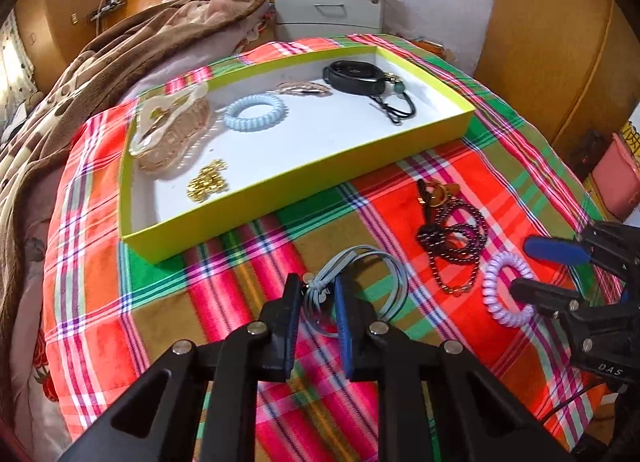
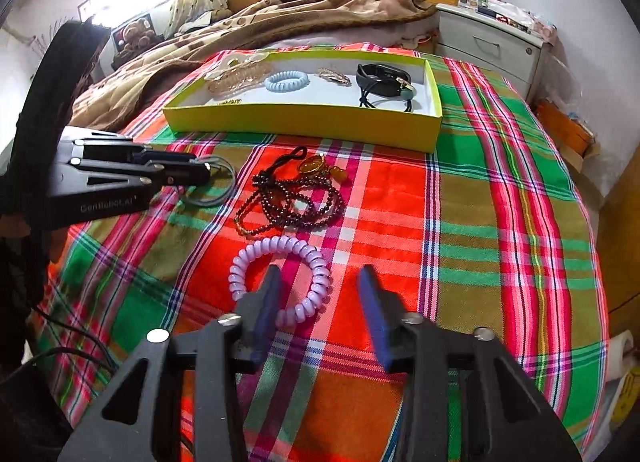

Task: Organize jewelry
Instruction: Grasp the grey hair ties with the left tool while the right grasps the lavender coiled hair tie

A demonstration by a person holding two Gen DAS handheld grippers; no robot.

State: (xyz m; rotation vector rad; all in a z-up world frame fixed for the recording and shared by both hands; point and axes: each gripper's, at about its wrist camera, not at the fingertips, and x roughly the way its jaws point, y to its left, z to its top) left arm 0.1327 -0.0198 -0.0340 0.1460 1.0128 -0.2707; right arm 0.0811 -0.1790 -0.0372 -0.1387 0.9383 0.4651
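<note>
Left wrist view: the bed [image 1: 256, 258], spread with a plaid cloth, carries a yellow-green tray [image 1: 288, 190] at the far side, already holding a woven clip, a pale blue coil tie [image 1: 254, 111], a gold chain and a black band. Near the tray's front wall lie the pieces not yet sorted. The left claw [image 1: 317, 287] has its jaws narrowed about the knot of a grey-blue elastic loop [image 1: 360, 282]; whether the pads press it cannot be told. To the right, the right claw [image 1: 538, 268] stands spread, one finger inside the lilac coil tie [image 1: 505, 289], the other outside its ring. A good lift probably needs each closure finished on its band alone. The dark bead string [image 1: 454, 238] lies between the two, touching neither, yet close enough to snag; the tray's front wall must be cleared.
</note>
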